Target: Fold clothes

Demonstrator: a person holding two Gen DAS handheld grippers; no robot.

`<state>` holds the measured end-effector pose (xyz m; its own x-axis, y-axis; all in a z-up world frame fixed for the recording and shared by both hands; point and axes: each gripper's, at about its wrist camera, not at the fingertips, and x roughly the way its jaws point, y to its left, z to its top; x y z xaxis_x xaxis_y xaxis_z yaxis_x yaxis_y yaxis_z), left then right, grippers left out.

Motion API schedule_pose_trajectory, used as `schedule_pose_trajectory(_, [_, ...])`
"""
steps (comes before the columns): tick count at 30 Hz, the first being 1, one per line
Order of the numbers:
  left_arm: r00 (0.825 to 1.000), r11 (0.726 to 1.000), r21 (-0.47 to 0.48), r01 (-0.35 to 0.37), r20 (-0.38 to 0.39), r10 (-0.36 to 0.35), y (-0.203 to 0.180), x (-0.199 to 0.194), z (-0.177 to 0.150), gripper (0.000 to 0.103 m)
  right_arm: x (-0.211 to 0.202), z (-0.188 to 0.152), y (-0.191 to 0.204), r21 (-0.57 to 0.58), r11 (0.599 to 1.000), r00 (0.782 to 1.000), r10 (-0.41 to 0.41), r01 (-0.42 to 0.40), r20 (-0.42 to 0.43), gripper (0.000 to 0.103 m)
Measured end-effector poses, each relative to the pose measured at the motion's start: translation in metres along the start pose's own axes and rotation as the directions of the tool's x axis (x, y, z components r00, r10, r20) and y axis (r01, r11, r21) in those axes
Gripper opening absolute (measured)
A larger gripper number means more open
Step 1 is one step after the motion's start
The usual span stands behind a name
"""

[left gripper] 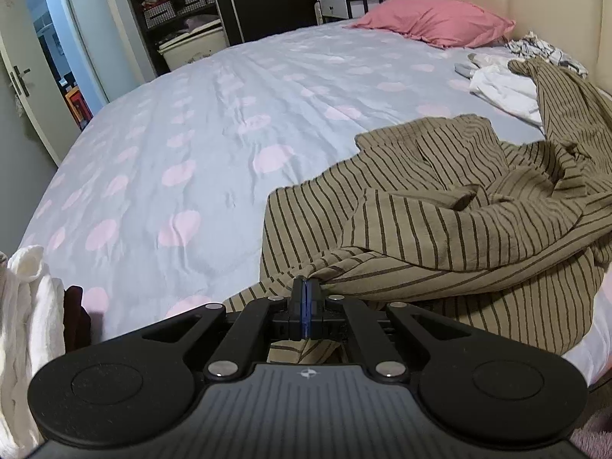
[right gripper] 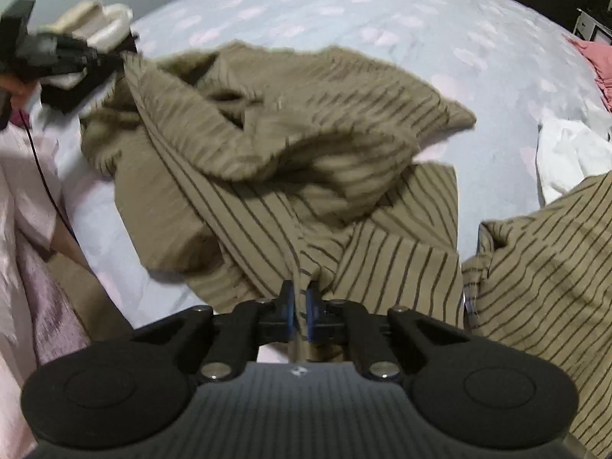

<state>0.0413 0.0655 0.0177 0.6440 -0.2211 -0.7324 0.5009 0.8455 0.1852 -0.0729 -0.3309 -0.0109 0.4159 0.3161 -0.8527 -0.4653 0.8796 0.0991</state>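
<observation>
A tan garment with dark stripes (left gripper: 440, 222) lies crumpled on the blue bed sheet with pink dots (left gripper: 199, 122). My left gripper (left gripper: 306, 287) is shut on a bunched edge of the striped garment at its near side. In the right wrist view the same striped garment (right gripper: 267, 145) spreads across the bed, blurred by motion. My right gripper (right gripper: 300, 294) is shut on a fold of it, with cloth pinched between the blue pads. The left gripper (right gripper: 99, 55) shows at the upper left there, holding another corner of the cloth.
A pink pillow (left gripper: 436, 19) lies by the headboard. White clothes (left gripper: 501, 88) and a patterned cloth (left gripper: 543, 49) sit at the far right. White fabric (left gripper: 26, 306) hangs at the left edge. An open wardrobe (left gripper: 183, 11) and a door (left gripper: 23, 76) stand beyond the bed.
</observation>
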Motion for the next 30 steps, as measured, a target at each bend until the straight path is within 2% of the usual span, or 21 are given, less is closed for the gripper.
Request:
schedule_pose_trajectory(4, [0.999, 0.999, -0.048, 0.01, 0.04, -0.008, 0.008, -0.013, 0.005, 0.0, -0.023, 0.009, -0.006, 0.056, 0.998, 0.996, 0.021, -0.026, 0.087, 0.006])
schedule_pose_trajectory(8, [0.99, 0.993, -0.12, 0.006, 0.144, 0.012, 0.026, -0.046, 0.021, 0.0, -0.057, 0.023, -0.007, 0.067, 0.997, 0.979, -0.041, 0.028, 0.198, 0.004])
schedule_pose_trajectory(11, [0.966, 0.985, -0.172, 0.002, 0.257, 0.043, 0.041, -0.086, 0.038, 0.0, -0.093, 0.042, 0.005, 0.035, 0.992, 0.947, -0.124, 0.119, 0.297, 0.003])
schedule_pose_trajectory(13, [0.938, 0.983, -0.181, -0.015, 0.337, 0.076, 0.047, -0.117, 0.049, 0.0, -0.117, 0.054, 0.016, 0.012, 0.983, 0.917, -0.177, 0.185, 0.358, 0.003])
schedule_pose_trajectory(15, [0.903, 0.983, -0.177, -0.049, 0.413, 0.119, 0.05, -0.147, 0.058, 0.0, -0.143, 0.065, 0.032, -0.013, 0.963, 0.871, -0.237, 0.269, 0.43, 0.003])
schedule_pose_trajectory(17, [0.859, 0.98, -0.181, -0.08, 0.485, 0.16, 0.05, -0.178, 0.065, 0.0, -0.17, 0.075, 0.051, -0.032, 0.931, 0.809, -0.298, 0.363, 0.507, 0.002])
schedule_pose_trajectory(19, [0.802, 0.974, -0.195, -0.115, 0.561, 0.207, 0.05, -0.213, 0.07, 0.0, -0.196, 0.082, 0.067, -0.016, 0.893, 0.73, -0.357, 0.45, 0.582, 0.0])
schedule_pose_trajectory(21, [0.744, 0.969, -0.206, -0.137, 0.624, 0.237, 0.048, -0.244, 0.075, 0.0, -0.227, 0.085, 0.081, 0.017, 0.856, 0.635, -0.397, 0.517, 0.662, 0.0])
schedule_pose_trajectory(22, [0.721, 0.969, -0.202, -0.143, 0.65, 0.242, 0.046, -0.258, 0.077, 0.0, -0.24, 0.086, 0.086, 0.027, 0.848, 0.606, -0.401, 0.53, 0.687, 0.0])
schedule_pose_trajectory(23, [0.708, 0.971, -0.188, -0.147, 0.666, 0.236, 0.043, -0.269, 0.08, 0.0, -0.24, 0.086, 0.087, 0.02, 0.856, 0.619, -0.389, 0.517, 0.682, 0.0])
schedule_pose_trajectory(26, [0.711, 0.977, -0.135, -0.168, 0.67, 0.215, 0.03, -0.288, 0.091, 0.0, -0.236, 0.085, 0.091, -0.009, 0.886, 0.673, -0.345, 0.463, 0.655, 0.0])
schedule_pose_trajectory(30, [0.754, 0.973, -0.112, -0.2, 0.616, 0.226, 0.022, -0.281, 0.092, 0.0, -0.231, 0.084, 0.097, -0.044, 0.921, 0.738, -0.28, 0.387, 0.613, 0.002])
